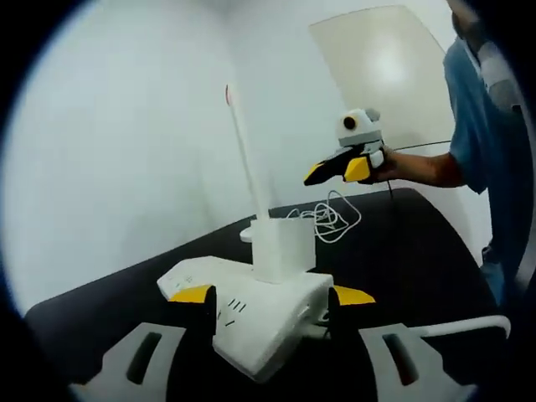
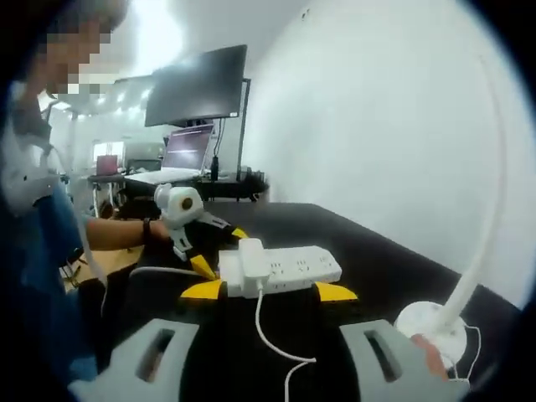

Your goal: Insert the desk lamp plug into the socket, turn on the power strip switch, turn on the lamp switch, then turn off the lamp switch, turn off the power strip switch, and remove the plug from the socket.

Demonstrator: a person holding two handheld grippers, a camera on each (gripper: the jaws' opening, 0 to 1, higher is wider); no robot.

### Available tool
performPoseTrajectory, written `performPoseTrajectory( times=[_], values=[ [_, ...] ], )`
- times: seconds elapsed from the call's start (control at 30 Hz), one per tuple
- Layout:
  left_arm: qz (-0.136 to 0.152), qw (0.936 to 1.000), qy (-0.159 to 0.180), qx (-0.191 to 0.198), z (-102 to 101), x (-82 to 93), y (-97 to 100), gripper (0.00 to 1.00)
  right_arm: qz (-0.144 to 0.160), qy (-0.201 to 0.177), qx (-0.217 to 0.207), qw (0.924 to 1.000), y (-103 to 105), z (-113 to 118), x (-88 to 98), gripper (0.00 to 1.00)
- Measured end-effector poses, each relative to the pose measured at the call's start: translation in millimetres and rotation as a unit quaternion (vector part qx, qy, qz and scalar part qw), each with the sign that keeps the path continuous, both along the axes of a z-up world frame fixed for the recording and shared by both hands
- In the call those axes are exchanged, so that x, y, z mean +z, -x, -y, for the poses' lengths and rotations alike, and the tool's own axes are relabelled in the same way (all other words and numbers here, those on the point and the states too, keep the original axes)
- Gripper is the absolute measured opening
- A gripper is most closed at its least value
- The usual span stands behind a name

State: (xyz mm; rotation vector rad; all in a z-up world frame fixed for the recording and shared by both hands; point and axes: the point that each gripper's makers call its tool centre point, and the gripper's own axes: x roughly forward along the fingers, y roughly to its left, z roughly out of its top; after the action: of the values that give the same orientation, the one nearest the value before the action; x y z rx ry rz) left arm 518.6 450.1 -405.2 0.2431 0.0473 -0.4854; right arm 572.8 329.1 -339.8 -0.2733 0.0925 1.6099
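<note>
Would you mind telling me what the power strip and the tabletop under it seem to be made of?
The power strip looks like white moulded plastic, smooth with a slight sheen and rounded edges. The tabletop is black and matte, giving hardly any reflection; whether it is laminate, painted wood or a mat laid on top is not clear from these views.

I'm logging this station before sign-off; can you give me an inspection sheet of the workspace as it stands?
Surface: black table.
Job's things: white power strip with the plug adapter seated at one end; desk lamp upright on its round base.
Clutter: nothing seen.
Grippers: left gripper open, jaws either side of the power strip; right gripper open, jaws framing the adapter end.
Cables: white cable running from the adapter; loose coil behind the strip.
Surroundings: white wall; monitor on a far desk.
</note>
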Motion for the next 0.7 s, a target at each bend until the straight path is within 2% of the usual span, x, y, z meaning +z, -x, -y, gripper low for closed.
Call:
performPoseTrajectory(
  times=[0.17, 0.23, 0.4, 0.7],
  values=[
    [0.001, 1.0, 0.003, -0.007, 1, -1.3, 2.2, 0.48, -0.022, 0.007, 0.009, 0.9997, 2, -6, 0.3, 0.41],
    [-0.007, 0.9999, 0.01, -0.012, -1, -4.3, 2.4, 0.46, -0.022, 0.013, 0.011, 0.9996, 2, -6, -1.1, 0.41],
    [0.003, 0.9999, 0.011, -0.012, -1, -3.5, -1.0, 0.46, -0.024, 0.035, 0.012, 0.999, 1, -5, -8.2, 0.41],
    [0.013, 0.9995, 0.008, -0.026, 2, -2.8, -3.9, 0.47, -0.019, 0.051, 0.005, 0.9985, -9, -8, -14.3, 0.41]
  ],
)
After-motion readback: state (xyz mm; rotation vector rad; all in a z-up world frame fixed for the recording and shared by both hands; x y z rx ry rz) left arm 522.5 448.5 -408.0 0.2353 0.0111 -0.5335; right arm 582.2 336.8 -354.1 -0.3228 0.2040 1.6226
